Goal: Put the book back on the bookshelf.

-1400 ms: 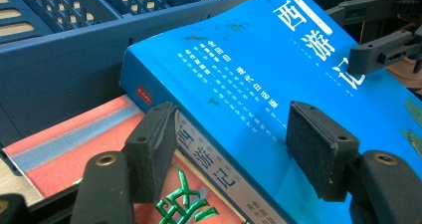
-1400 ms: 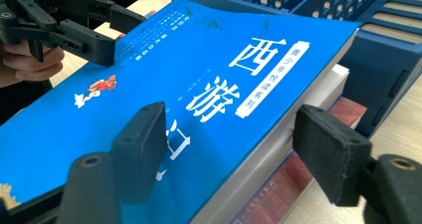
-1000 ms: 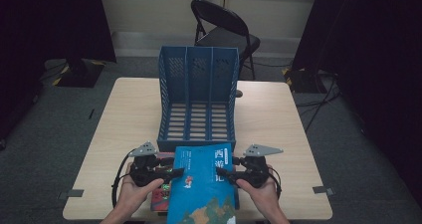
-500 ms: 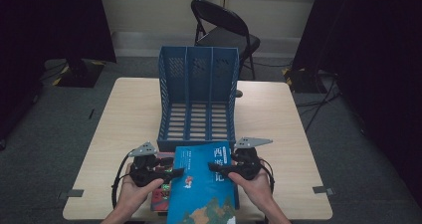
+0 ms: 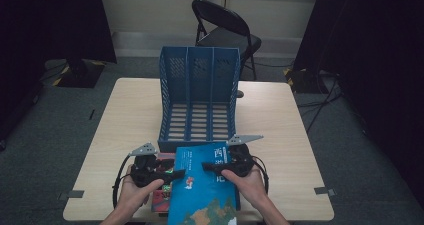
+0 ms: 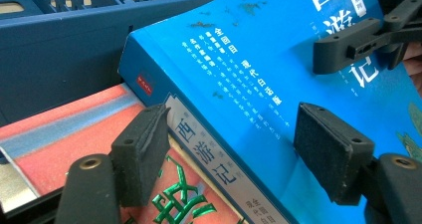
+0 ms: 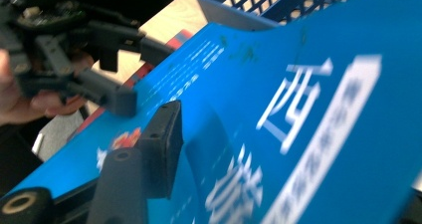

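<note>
**Blue 西游记 book at the near edge of the table, a gripper on each side**

So the blue book (image 5: pixel 205 185) lies at the near edge of the table (image 5: pixel 125 130), right in front of the blue three-slot file rack (image 5: pixel 199 100), its far edge almost up against the rack's low front lip. It sits on top of a red book (image 6: pixel 64 144), which pokes out on the left side.

Writing you can actually read: the big white characters 西游记 run down the blue cover, clearest in the right gripper view, and the same 西游记 is printed on the pale spine strip in the left gripper view. There are columns of small white Chinese text on the cover too, too tiny for me to make out. A little red stamp-like label sits near the top of the spine. The red book has chunky green characters that are half cut off, so no reading there.

The left gripper (image 6: pixel 234 149) straddles the spine edge of the blue book; its jaws have just been opening and stand wide, one pad down by the red cover, the other over the blue cover, neither clearly pressing.

The right gripper (image 5: pixel 212 166) reaches over the cover from the right. Its jaws have just been closing, with the blue book's edge between them, but I can't tell whether the pads are pinching it.

A black folding chair (image 5: pixel 225 30) stands behind the table.
</note>
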{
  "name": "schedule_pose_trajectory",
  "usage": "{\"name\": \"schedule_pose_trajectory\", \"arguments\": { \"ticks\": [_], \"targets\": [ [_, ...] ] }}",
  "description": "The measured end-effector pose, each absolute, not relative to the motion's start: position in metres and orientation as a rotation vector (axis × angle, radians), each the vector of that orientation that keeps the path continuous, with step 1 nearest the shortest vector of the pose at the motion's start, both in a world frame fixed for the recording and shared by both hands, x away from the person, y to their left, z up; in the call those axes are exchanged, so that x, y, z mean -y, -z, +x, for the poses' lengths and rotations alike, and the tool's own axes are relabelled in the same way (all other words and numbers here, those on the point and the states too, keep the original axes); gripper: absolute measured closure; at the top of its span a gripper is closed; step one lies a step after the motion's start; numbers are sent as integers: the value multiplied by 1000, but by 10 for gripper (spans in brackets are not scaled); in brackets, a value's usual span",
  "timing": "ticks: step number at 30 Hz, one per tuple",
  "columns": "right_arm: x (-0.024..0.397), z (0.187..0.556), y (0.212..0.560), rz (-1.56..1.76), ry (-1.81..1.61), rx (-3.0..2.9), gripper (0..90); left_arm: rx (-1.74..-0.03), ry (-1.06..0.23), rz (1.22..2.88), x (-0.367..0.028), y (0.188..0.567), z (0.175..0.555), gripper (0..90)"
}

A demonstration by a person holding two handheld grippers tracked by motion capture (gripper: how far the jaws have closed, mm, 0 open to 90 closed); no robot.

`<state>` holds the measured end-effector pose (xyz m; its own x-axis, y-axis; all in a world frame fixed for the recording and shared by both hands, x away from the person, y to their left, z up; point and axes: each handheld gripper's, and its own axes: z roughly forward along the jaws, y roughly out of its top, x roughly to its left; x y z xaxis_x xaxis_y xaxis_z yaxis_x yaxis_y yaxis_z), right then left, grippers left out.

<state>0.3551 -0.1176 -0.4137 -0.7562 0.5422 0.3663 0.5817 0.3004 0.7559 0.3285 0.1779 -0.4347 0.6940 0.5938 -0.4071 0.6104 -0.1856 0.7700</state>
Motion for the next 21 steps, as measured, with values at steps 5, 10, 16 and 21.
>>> {"name": "schedule_pose_trajectory", "arguments": {
  "ticks": [5,10,16,21],
  "targets": [
    [123,353,411,-1078,1487,2474,626,-964,29,1861,-179,435,330,264],
    [125,351,407,-1067,1519,2450,707,-957,26,1867,-178,433,330,262],
    [126,347,401,-1027,1584,2448,754,-949,63,1857,-173,435,332,212],
    [126,345,398,-1027,1595,2450,760,-959,85,1850,-174,434,332,206]
  ]
}}
